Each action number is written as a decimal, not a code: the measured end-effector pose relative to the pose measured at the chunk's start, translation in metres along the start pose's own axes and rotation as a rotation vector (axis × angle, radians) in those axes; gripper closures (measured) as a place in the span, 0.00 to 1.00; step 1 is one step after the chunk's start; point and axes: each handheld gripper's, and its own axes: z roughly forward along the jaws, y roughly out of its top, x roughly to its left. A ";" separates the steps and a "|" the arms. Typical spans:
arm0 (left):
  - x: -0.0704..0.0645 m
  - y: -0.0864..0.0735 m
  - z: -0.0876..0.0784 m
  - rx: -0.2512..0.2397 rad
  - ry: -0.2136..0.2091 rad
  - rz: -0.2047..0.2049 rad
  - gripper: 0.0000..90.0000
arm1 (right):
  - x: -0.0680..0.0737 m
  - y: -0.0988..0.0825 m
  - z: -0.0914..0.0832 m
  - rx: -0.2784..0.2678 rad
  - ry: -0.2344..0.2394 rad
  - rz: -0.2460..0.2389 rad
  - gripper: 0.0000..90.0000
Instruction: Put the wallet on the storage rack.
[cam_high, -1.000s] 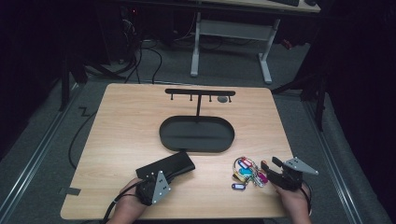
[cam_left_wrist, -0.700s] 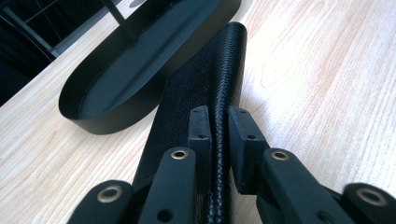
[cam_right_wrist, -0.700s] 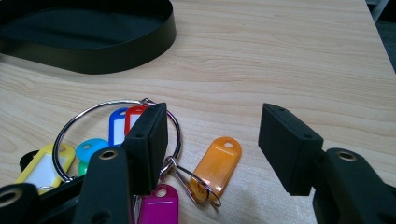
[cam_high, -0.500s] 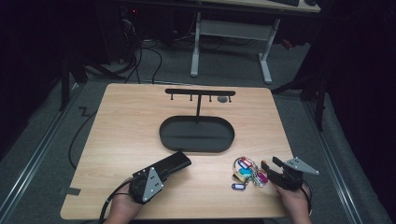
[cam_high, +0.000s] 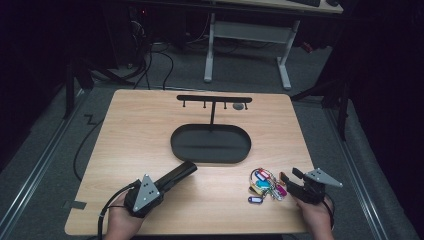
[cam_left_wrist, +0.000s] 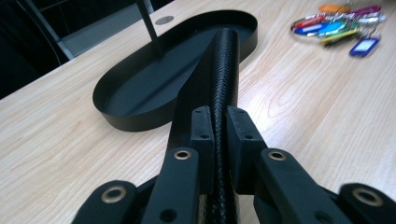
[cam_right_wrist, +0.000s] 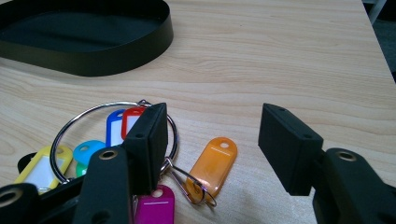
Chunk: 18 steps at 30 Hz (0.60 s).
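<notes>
My left gripper (cam_high: 166, 183) (cam_left_wrist: 219, 123) is shut on a long black textured case (cam_high: 182, 172) (cam_left_wrist: 224, 60), held on edge above the wood, its far end pointing toward the black oval tray (cam_high: 210, 145) (cam_left_wrist: 140, 93). My right gripper (cam_high: 289, 174) (cam_right_wrist: 212, 135) stands open at the front right, low over the table. A metal ring of several coloured key tags (cam_high: 265, 182) (cam_right_wrist: 70, 126) lies just left of it. An orange tag (cam_right_wrist: 212, 163) lies below the gap between the jaws, untouched.
A black T-shaped hook stand (cam_high: 214, 99) rises from the tray's far side, with a small grey disc (cam_high: 239, 106) beside it. A blue tag (cam_high: 255, 199) lies at the front of the key bunch. Bare wood (cam_high: 140, 135) spreads left of the tray.
The left gripper has risen and swung right, lifting the black case off the table and turning it from flat to on edge. The right gripper has not moved.
</notes>
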 end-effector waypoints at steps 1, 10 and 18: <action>0.000 0.001 -0.001 -0.001 0.000 0.001 0.92 | 0.000 0.000 0.000 0.000 0.000 0.000 0.48; -0.008 0.010 -0.005 0.016 -0.054 -0.004 0.91 | -0.002 0.000 0.000 -0.001 0.003 0.000 0.48; -0.010 0.007 0.003 0.051 -0.115 -0.033 0.91 | -0.002 -0.001 0.000 0.003 0.007 0.002 0.48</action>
